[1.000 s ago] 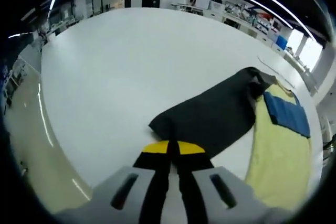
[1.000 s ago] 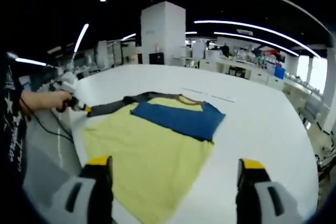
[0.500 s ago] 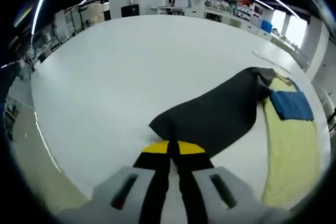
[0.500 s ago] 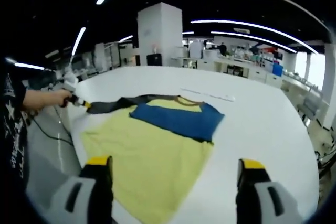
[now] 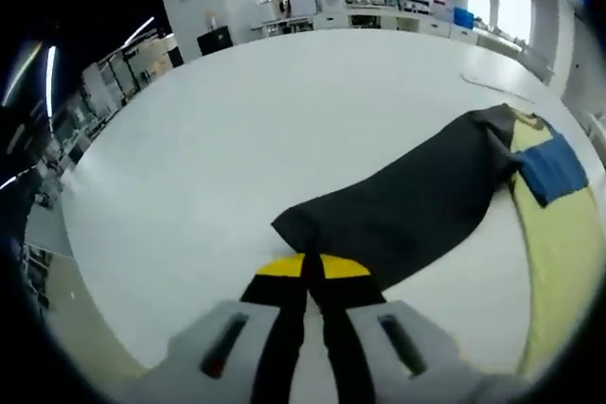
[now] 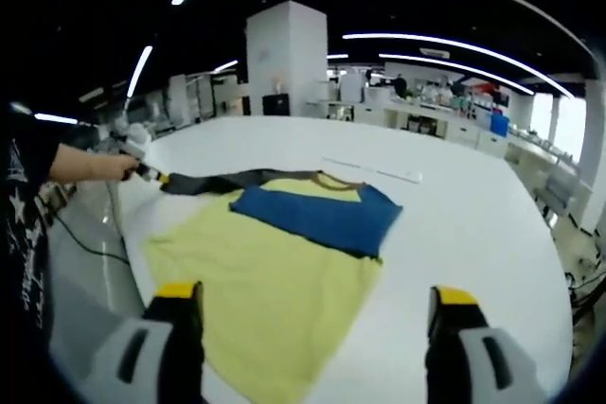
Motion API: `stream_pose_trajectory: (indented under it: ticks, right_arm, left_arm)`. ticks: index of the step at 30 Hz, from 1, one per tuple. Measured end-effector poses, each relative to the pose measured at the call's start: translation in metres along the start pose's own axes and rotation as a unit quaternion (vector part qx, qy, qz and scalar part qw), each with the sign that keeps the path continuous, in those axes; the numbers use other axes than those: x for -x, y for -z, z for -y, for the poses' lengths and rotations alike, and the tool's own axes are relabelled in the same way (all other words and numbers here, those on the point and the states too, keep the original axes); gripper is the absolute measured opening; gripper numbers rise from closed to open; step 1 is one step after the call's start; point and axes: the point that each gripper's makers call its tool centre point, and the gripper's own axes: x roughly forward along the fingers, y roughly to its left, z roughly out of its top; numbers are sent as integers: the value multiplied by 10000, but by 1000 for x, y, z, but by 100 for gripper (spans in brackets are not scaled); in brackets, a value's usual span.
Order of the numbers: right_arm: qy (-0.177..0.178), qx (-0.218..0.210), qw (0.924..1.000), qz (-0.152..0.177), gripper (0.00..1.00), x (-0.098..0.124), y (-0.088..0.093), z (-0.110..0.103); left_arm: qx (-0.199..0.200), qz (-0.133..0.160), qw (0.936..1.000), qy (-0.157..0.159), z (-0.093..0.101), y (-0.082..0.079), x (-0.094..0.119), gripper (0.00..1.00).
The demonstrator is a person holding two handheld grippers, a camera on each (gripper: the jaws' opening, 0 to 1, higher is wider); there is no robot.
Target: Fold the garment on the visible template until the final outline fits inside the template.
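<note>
left gripper (image 5: 305, 272) jaws pressed together on the cuff end of the black sleeve (image 5: 407, 210), which runs away from the jaws toward the yellow body of the shirt (image 6: 275, 281). in the right gripper view the same sleeve is drawn out sideways off the shirt's shoulder, a person's hand (image 6: 95, 166) at its far end. the shirt lies flat on the white table (image 6: 473, 224), yellow body nearest, a blue panel (image 6: 312, 215) across the chest below the collar. right gripper (image 6: 312, 314) hangs over the hem end with jaws set wide apart, gripping nothing. a thin pale line lies on the table beyond the collar, perhaps a template edge; cannot tell. the step in hand looks like carrying the sleeve inward over the body. to do it well: keep the pinch on the cuff alone, lift just enough that the cloth clears the table, swing it across so the fold falls at the shoulder seam, lay it flat on the blue panel without twisting. the free gripper could press the near shoulder so the body does not drag. risk: pulling outward slides the whole shirt.
</note>
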Motion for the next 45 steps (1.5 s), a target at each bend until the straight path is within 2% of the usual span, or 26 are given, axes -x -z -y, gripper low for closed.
stream_pose_trajectory:
  ticks: [10,11,12,15,19,22,24,27,30,35,37,38,40,42,45]
  right_arm:
    - [-37,14,9999,-117,100,-4,2,-3]
    - [-38,15,9999,-125,100,-4,2,-3]
    - [-45,14,9999,-144,100,-4,3,-4]
    - [-69,19,9998,-198,100,-4,3,-4]
    - [-55,9,9998,-186,100,-5,-1,-5]
    - [-84,-57,9998,-163,100,-6,-3,-7]
    - [-100,-35,9997,-205,100,-8,-2,-9]
    - [-96,5,9997,-229,100,-9,-3,-11]
    - [-107,-17,9998,-188,100,-10,-4,-12]
    - [-171,-98,9997,-141,100,-11,-4,-14]
    - [-191,-113,9997,-133,100,-11,-4,-16]
    - [-199,-114,9996,-132,100,-10,-3,-17]
    - [-199,-115,9997,-127,100,-10,-2,-15]
    - [-170,-128,9997,-120,100,-10,-2,-14]
    - [-166,-139,9997,-104,100,-9,-2,-15]
  left_arm:
    - [-477,-52,9988,-95,-17,-13,-21,1]
    - [-479,-57,9988,-96,-17,-13,-19,1]
    - [-299,-90,9995,-28,-16,-13,-21,1]
    - [-463,-53,9989,-60,-25,-22,-31,1]
    - [-462,-55,9989,-32,-31,-29,-40,1]
    - [-462,-62,9989,12,-32,-29,-45,1]
    - [-456,-83,9989,66,-39,-31,-55,2]
    - [-444,-48,9989,125,-35,-33,-53,0]
    - [-158,103,9997,181,-37,-34,-53,3]
    - [-154,250,9993,239,-36,-31,-45,14]
    - [335,352,9981,380,-31,-35,-49,20]
    - [528,400,9972,355,-32,-35,-46,22]
    - [668,376,9967,272,-33,-31,-43,25]
    - [673,354,9966,331,-29,-30,-42,25]
    - [748,268,9963,320,-26,-17,-40,24]
